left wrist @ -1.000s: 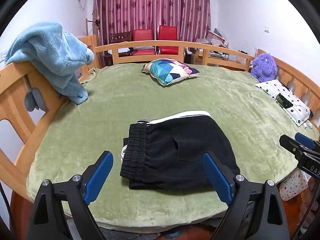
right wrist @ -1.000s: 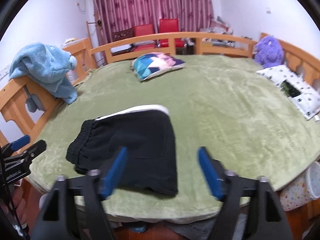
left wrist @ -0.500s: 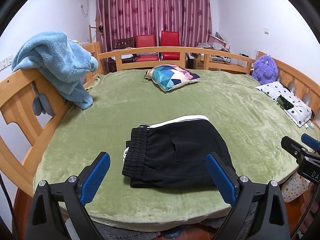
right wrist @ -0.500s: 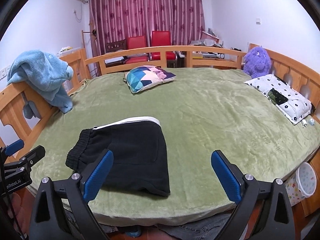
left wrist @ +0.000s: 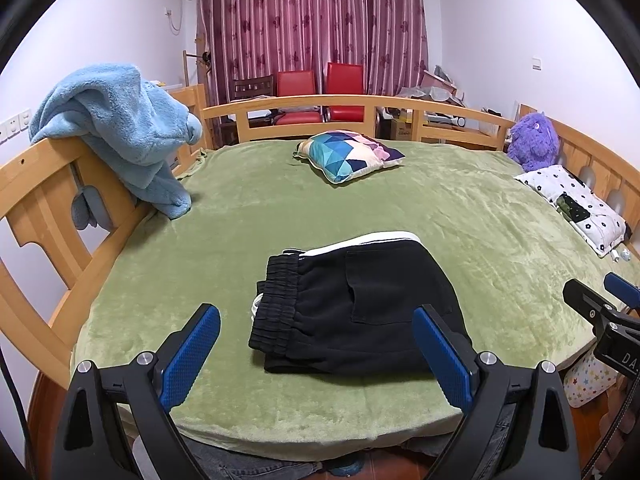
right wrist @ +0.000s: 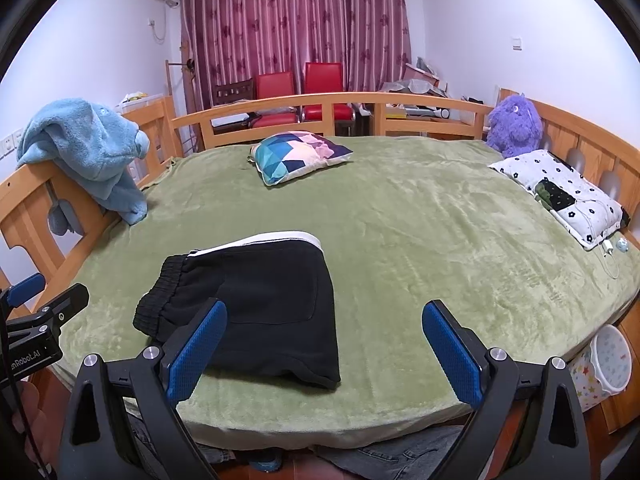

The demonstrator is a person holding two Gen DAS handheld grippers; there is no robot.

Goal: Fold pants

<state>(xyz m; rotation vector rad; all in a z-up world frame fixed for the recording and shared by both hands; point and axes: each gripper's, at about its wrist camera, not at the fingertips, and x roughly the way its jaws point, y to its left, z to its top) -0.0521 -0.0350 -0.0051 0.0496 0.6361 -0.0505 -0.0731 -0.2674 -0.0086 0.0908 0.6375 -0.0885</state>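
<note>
Black pants (left wrist: 352, 304) with a white side stripe lie folded into a compact rectangle near the front edge of the green blanket (left wrist: 360, 200), waistband to the left. They also show in the right wrist view (right wrist: 256, 300). My left gripper (left wrist: 316, 352) is open and empty, held back above the bed's front edge, short of the pants. My right gripper (right wrist: 324, 340) is open and empty, just right of the pants' near corner. The right gripper shows at the right edge of the left wrist view (left wrist: 600, 312); the left gripper shows at the left edge of the right wrist view (right wrist: 44, 312).
A wooden bed rail (left wrist: 52, 184) rings the bed, with a blue fleece (left wrist: 120, 128) draped on it at left. A patterned cushion (left wrist: 348, 156) lies at the back. A purple plush (left wrist: 534, 140) and a white flowered pillow (left wrist: 576, 204) are at right. A star-patterned bin (right wrist: 608, 360) stands on the floor.
Both grippers have pulled back and risen from the pants, so the view is higher. The right gripper's jaws have opened wider. The pants have not moved.
</note>
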